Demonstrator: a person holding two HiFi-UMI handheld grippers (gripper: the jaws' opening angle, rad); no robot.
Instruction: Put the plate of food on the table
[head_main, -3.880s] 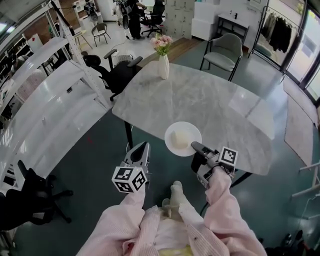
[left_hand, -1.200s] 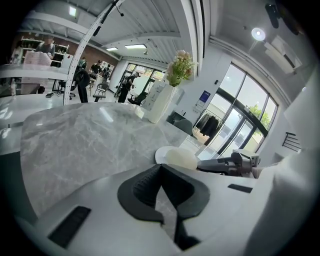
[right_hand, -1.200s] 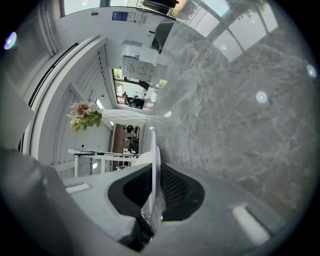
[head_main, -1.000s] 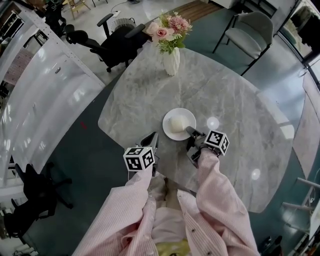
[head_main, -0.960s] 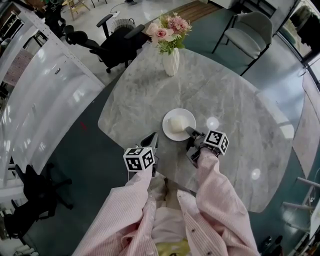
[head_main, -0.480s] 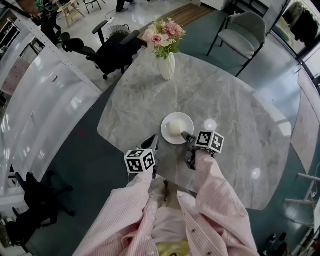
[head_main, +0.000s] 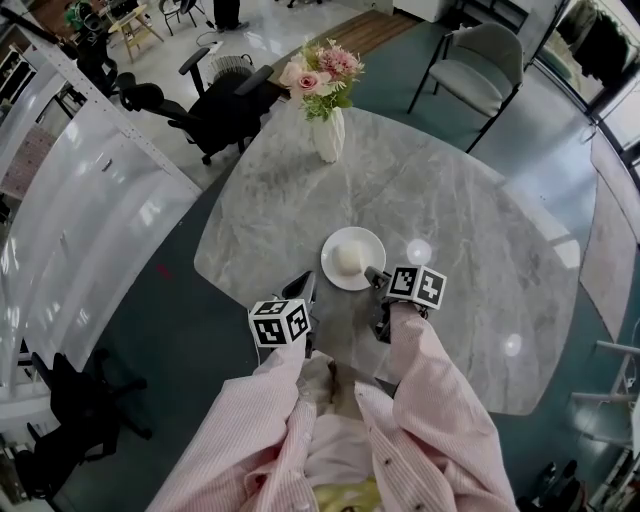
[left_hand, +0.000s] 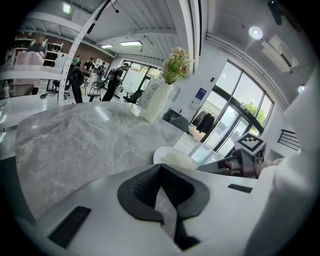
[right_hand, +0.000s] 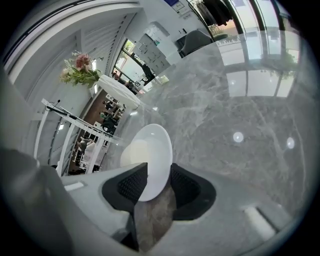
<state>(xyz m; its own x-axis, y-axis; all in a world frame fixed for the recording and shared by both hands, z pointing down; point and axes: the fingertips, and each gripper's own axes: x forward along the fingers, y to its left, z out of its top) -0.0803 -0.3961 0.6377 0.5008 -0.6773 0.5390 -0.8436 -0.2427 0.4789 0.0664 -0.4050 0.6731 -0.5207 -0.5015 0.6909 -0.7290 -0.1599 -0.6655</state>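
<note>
Though the plate (right_hand: 157, 150) lies between its jaws, the right hand-held gripper (right_hand: 159, 172) just opened.

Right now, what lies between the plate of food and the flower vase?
Nothing: in the head view, only bare marble table separates the plate of food and the flower vase.

Bright daylight from tall windows (left_hand: 240, 100) glares off the marble table (head_main: 450, 200); fisheye edges warp and darken.

Left hand-held gripper (left_hand: 160, 169) jaws together, empty, above the counter (left_hand: 75, 137). White plate (left_hand: 159, 154) with pale food (left_hand: 179, 160) sits just beyond, flower vase (left_hand: 156, 100) farther back.
</note>
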